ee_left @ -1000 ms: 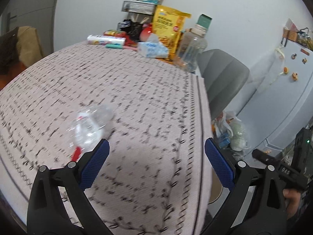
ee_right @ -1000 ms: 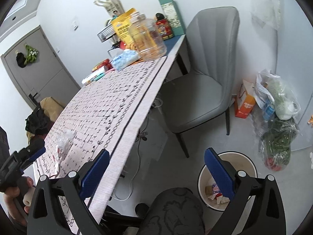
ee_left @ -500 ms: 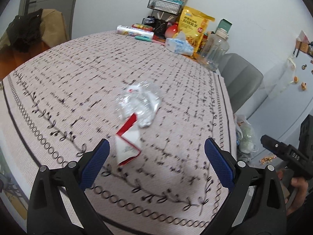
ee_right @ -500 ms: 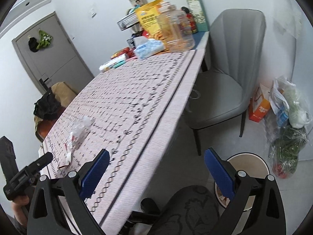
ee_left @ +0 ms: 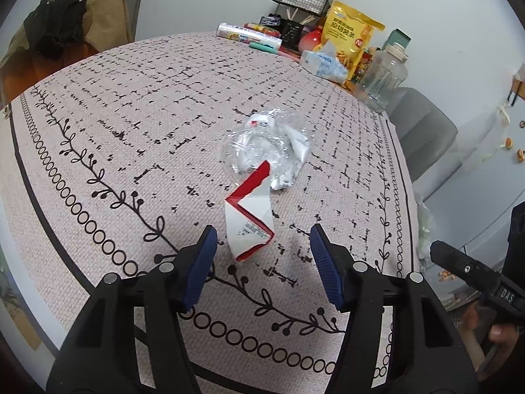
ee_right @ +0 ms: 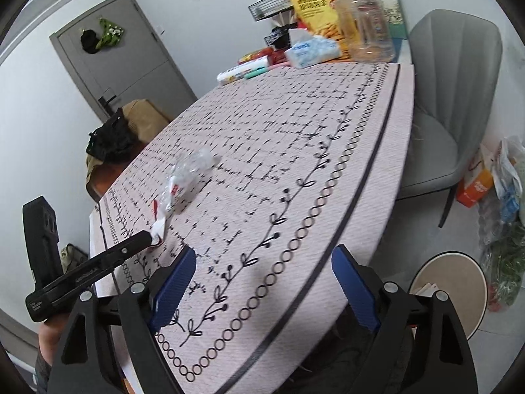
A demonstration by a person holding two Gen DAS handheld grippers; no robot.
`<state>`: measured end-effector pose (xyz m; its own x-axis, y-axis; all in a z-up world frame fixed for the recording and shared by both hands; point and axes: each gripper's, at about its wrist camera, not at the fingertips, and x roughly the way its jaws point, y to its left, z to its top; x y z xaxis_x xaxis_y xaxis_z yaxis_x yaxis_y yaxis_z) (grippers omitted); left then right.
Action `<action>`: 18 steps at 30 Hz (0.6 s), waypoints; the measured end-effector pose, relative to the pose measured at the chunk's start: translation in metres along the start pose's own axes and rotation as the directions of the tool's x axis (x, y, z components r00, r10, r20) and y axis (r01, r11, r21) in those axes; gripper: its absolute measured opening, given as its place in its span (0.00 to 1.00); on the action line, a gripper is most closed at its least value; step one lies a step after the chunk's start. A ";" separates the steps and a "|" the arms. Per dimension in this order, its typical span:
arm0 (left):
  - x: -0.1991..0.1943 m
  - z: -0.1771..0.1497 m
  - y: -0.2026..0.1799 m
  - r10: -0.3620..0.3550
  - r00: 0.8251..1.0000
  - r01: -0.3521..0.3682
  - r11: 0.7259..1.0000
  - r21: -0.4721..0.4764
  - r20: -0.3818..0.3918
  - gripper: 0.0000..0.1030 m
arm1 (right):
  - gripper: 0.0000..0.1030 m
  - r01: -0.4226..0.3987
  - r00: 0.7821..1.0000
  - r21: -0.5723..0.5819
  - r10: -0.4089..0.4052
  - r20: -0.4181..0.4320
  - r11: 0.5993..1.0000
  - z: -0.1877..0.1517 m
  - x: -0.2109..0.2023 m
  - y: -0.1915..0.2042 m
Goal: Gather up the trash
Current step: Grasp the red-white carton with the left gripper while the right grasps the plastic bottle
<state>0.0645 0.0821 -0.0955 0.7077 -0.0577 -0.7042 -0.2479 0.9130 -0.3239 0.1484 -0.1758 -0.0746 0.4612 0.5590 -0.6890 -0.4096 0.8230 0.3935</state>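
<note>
The left gripper (ee_left: 262, 256) has its jaws wide, straddling the near end of a red-and-white carton scrap (ee_left: 250, 221) on the desk (ee_left: 115, 124); crumpled clear wrap (ee_left: 265, 146) touches its far end. The right gripper (ee_right: 262, 285), jaws wide, hangs over the desk edge. Only its view shows the bin (ee_right: 454, 290) on the floor and the grey door (ee_right: 124, 52). A yellow bag (ee_left: 351, 36) stands farthest.

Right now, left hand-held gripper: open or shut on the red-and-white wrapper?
Open. The left hand-held gripper has its blue pads spread either side of the red-and-white wrapper, which lies on the tablecloth, ungripped.
</note>
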 end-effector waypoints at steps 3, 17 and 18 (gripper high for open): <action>-0.001 -0.001 0.005 0.002 1.000 -0.002 1.000 -0.022 0.004 0.53 | 0.81 -0.004 1.000 -0.006 0.004 -0.008 1.000 0.002 0.005 0.004; -0.002 -0.009 0.018 -0.029 1.000 0.029 0.998 -0.048 -0.007 0.29 | 0.77 -0.047 0.998 -0.048 0.044 -0.047 0.998 0.016 0.032 0.035; -0.001 -0.009 0.018 -0.030 0.999 0.030 0.999 -0.046 -0.016 0.17 | 0.76 -0.051 0.998 -0.049 0.048 -0.050 0.998 0.017 0.034 0.037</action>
<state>0.0538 0.0949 -0.1065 0.7044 -0.0917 -0.7038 -0.2569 0.8914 -0.3733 0.1623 -0.1242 -0.0734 0.4011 0.5925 -0.6986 -0.4705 0.7876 0.3979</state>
